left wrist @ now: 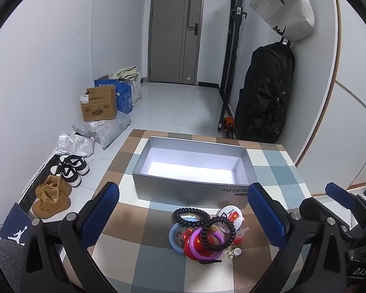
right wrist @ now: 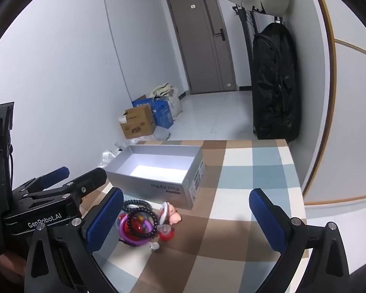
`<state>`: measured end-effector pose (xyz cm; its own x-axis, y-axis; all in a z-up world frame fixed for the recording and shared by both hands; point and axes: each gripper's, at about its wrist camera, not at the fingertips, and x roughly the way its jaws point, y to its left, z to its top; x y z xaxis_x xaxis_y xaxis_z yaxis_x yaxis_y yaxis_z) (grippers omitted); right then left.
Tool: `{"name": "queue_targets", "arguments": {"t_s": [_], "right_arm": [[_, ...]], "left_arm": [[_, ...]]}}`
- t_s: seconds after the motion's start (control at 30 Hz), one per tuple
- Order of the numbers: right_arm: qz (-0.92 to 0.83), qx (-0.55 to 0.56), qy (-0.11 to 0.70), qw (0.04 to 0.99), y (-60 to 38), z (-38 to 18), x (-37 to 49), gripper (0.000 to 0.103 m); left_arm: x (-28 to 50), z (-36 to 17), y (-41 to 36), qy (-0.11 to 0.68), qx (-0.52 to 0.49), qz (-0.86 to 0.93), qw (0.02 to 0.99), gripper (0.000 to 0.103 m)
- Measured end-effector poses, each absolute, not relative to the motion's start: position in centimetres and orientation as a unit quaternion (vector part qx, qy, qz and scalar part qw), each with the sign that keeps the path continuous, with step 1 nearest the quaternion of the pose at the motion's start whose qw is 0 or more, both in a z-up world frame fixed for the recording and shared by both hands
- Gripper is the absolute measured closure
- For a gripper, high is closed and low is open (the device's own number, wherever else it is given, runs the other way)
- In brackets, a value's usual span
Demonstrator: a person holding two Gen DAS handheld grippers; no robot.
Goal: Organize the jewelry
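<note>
A pile of jewelry lies on the checked tablecloth: a dark bead bracelet (left wrist: 202,224), a purple ring (left wrist: 208,244), a blue ring (left wrist: 174,240), a red piece and a round white badge (left wrist: 230,216). The bead bracelet (right wrist: 140,217) and a pink pig figure (right wrist: 174,216) also show in the right wrist view. An open grey box (left wrist: 190,171), empty inside, stands just behind the pile; it shows in the right wrist view too (right wrist: 158,171). My left gripper (left wrist: 185,216) is open, above and in front of the pile. My right gripper (right wrist: 186,216) is open, to the pile's right.
The checked tablecloth (left wrist: 158,256) covers a small table. Shoes (left wrist: 53,195), cardboard boxes (left wrist: 98,106) and plastic bags lie on the floor at left. A black backpack (left wrist: 266,90) hangs on the right wall. A grey door (left wrist: 175,29) stands at the back.
</note>
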<state>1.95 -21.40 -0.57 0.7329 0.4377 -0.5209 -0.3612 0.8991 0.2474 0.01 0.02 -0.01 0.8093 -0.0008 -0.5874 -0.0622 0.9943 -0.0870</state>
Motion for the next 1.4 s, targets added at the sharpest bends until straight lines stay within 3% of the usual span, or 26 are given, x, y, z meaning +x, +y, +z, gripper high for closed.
{"name": "queue_targets", "arguments": {"t_s": [1.4], "right_arm": [[0.218,0.072,0.296,0.927,-21.20,-0.55,2.08,0.000]], "left_arm": [[0.42,-0.62,-0.65,0.328,-0.046,0.004,0.943,0.001]]}}
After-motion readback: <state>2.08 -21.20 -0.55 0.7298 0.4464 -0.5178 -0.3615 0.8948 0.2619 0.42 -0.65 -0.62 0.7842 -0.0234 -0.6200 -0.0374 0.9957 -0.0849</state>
